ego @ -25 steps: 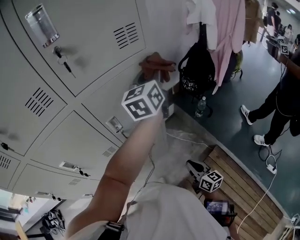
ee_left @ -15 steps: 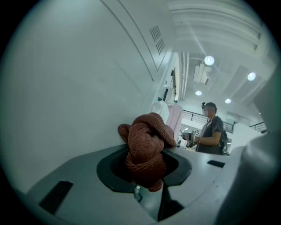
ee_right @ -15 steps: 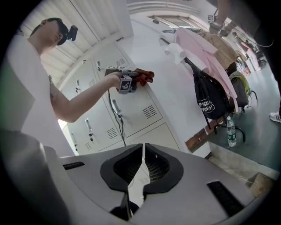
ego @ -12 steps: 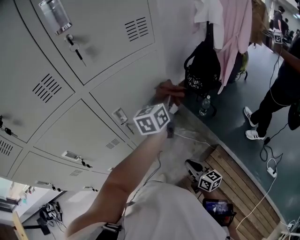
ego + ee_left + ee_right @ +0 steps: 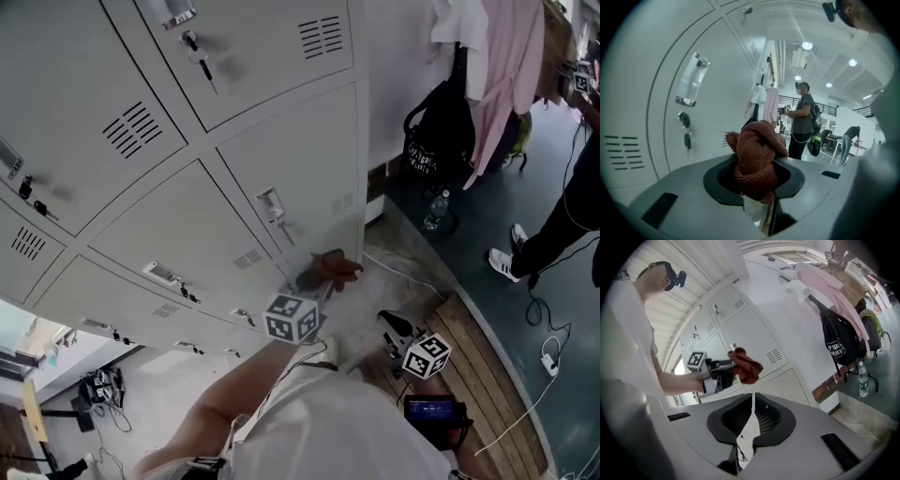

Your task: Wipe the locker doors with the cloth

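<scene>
While the left gripper clamps the bunched red-brown cloth at the lower locker door's right edge, right gripper closed, empty: advise firm, overlapping strokes across the panel.

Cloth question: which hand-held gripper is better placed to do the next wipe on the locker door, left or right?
Left. The left hand-held gripper is shut on the cloth, right by the locker door. The right hand-held gripper is shut with nothing in it and hangs farther from that door.
</scene>
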The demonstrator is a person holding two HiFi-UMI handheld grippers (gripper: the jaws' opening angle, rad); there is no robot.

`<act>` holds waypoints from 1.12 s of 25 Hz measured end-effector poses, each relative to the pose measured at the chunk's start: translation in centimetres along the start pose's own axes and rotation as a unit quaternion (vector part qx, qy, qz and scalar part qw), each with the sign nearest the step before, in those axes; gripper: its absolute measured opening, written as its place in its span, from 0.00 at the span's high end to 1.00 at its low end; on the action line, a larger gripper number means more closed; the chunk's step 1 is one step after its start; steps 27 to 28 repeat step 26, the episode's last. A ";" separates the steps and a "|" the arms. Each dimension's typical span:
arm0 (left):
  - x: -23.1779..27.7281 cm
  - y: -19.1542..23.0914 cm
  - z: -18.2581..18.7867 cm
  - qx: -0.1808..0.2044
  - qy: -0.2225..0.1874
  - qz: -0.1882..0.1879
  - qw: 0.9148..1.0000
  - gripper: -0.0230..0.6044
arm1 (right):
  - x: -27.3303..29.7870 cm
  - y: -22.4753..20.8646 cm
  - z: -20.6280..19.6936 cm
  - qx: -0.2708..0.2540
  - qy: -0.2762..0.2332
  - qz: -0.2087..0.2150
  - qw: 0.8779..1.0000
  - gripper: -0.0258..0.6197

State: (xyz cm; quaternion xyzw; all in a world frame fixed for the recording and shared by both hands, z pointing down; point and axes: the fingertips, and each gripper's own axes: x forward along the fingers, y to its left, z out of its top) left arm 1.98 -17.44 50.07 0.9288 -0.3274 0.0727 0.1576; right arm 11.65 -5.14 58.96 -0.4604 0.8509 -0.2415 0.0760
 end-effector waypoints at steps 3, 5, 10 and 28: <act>-3.2 0.7 -3.2 0.009 0.017 0.013 1.000 0.78 | 0.5 0.5 0.7 -0.009 -0.007 0.008 1.000 0.92; -5.0 1.1 -4.6 0.013 0.025 0.018 0.999 0.78 | 0.8 1.0 1.3 -0.015 -0.013 0.015 1.000 0.91; -7.2 2.6 -5.6 0.011 0.018 0.034 0.999 0.78 | 1.9 1.8 3.0 -0.034 -0.020 0.028 0.999 0.91; -6.7 4.5 -0.1 0.031 -0.044 0.014 0.998 0.78 | 4.8 3.1 5.1 -0.059 -0.028 0.019 0.998 0.91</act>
